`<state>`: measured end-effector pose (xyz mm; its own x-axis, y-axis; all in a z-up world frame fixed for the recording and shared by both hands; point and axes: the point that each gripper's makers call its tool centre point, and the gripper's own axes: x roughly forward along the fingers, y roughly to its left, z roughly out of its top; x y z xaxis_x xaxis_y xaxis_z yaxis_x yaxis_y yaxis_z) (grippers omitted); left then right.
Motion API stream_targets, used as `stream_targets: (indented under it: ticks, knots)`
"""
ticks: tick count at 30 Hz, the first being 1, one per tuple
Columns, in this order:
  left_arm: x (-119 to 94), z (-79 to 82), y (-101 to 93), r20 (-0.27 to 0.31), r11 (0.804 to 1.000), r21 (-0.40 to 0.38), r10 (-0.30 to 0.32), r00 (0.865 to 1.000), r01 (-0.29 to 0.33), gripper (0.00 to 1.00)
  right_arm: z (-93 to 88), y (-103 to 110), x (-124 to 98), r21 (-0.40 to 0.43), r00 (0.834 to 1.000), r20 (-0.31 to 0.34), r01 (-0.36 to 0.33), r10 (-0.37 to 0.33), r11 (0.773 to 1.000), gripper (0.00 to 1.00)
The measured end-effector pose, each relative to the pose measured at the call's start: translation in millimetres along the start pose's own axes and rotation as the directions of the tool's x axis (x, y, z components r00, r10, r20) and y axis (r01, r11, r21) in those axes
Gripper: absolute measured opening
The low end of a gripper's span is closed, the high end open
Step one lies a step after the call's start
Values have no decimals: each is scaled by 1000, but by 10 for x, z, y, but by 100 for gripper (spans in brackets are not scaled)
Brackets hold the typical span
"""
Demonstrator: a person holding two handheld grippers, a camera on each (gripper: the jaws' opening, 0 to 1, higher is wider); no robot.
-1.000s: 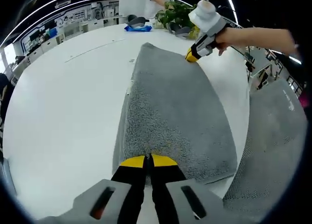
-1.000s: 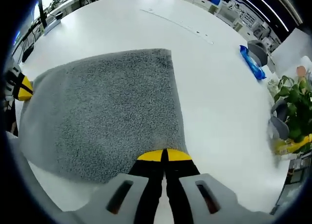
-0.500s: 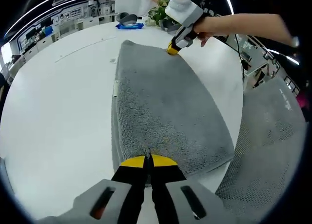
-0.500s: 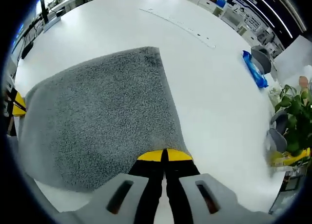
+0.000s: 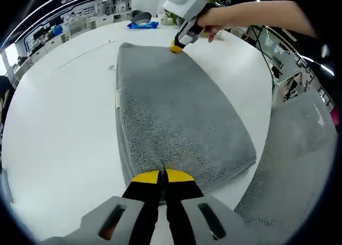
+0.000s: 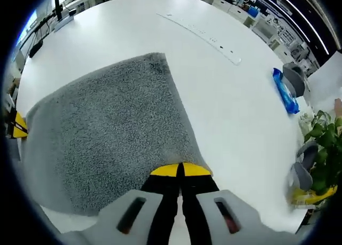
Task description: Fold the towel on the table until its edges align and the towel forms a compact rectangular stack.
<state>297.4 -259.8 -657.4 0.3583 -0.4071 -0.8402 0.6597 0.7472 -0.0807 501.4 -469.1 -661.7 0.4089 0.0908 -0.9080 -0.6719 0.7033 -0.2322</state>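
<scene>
Both grippers pinch one edge of the folded grey towel on the white table.

The left gripper [image 5: 163, 174] has its yellow-tipped fingers [image 5: 145, 176] pressed together on a near corner of the grey towel [image 5: 176, 111], which lies out in front of them over the white table [image 5: 59, 127]. At the far end of the same edge, the right gripper [image 5: 177, 46] also grips the cloth. In the right gripper view its fingers [image 6: 193, 170] are closed on the corner just before them. The terry cloth looks soft, light and limp, so I think it will sag between the two holds. It is best to hold it at the corners, through both layers, and to keep the edge tight. Beyond the towel lie a blue packet [image 6: 284, 91] and a potted plant [image 6: 326, 149].
</scene>
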Motion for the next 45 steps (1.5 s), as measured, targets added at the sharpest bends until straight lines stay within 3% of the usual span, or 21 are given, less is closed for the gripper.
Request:
stream_targets:
  ticks: [11, 27, 40, 45]
  knots:
    - [114, 131, -229, -10, 1000, -14, 16, 1000, -16, 3, 94, -104, 20, -80, 999, 36, -13, 16, 997, 0]
    - [222, 290, -420, 32, 998, -34, 47, 998, -45, 2, 245, -269, 109, -154, 998, 66, 15, -4, 988, 0]
    - [339, 460, -710, 37, 996, 87, -1, 999, -2, 2, 345, -371, 145, -140, 996, 90, 36, -24, 990, 0]
    - [363, 500, -775, 42, 995, 97, -21, 999, 17, 2, 375, -400, 157, -141, 995, 98, 43, -29, 989, 0]
